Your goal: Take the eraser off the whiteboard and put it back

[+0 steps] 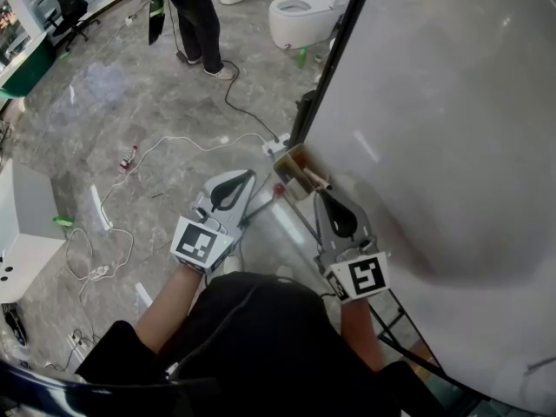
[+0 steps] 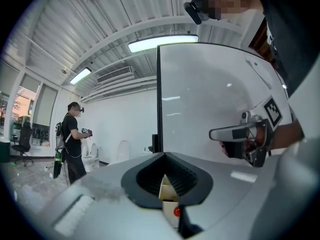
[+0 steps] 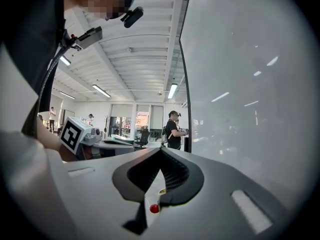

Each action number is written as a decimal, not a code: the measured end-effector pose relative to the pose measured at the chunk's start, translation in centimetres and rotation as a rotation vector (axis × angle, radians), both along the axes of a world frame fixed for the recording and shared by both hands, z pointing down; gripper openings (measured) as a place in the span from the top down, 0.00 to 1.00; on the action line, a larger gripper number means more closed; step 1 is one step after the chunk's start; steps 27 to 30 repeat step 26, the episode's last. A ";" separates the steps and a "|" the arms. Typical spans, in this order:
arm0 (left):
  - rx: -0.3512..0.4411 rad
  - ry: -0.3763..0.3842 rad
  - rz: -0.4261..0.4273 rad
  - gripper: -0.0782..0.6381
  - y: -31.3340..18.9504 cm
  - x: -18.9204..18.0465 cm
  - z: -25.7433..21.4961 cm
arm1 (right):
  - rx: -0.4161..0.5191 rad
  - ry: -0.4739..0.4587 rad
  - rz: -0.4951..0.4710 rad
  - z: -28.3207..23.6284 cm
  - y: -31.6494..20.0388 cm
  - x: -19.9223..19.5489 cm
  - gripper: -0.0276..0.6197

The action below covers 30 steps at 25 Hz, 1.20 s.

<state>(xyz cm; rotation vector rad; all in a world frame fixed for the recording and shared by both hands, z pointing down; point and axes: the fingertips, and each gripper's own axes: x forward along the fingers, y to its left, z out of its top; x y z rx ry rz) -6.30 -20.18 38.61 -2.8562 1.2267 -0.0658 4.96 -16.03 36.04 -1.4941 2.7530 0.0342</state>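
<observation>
We are holding our grey left gripper (image 1: 250, 175) and grey right gripper (image 1: 323, 194) closed, with nothing inside. A small tan block (image 1: 314, 179), maybe the eraser, is sitting just ahead of the right gripper, beside the white board (image 1: 452, 120).

toilet (image 1: 300, 11): upright | person in black (image 1: 195, 16): standing near toilet | white cable (image 1: 165, 142): trailing over grey floor (image 1: 130, 85)

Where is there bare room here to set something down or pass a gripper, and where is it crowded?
Free: the large white whiteboard, bare right of its black edge; the grey marble floor between the standing person and the white cable. Crowded: the board's lower corner, where a small tan box sits close to the left gripper and right gripper.
</observation>
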 end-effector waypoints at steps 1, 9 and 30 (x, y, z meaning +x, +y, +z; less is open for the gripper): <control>0.000 0.000 -0.001 0.88 0.1 0.0 0.0 | 0.000 -0.002 -0.003 0.0 0.1 0.0 0.94; -0.003 -0.003 -0.012 0.88 0.4 -0.1 0.1 | 0.001 -0.011 -0.012 0.0 0.1 0.1 0.95; 0.002 -0.022 -0.019 0.88 0.4 -0.6 0.5 | 0.009 -0.020 -0.009 -0.2 0.1 0.1 0.95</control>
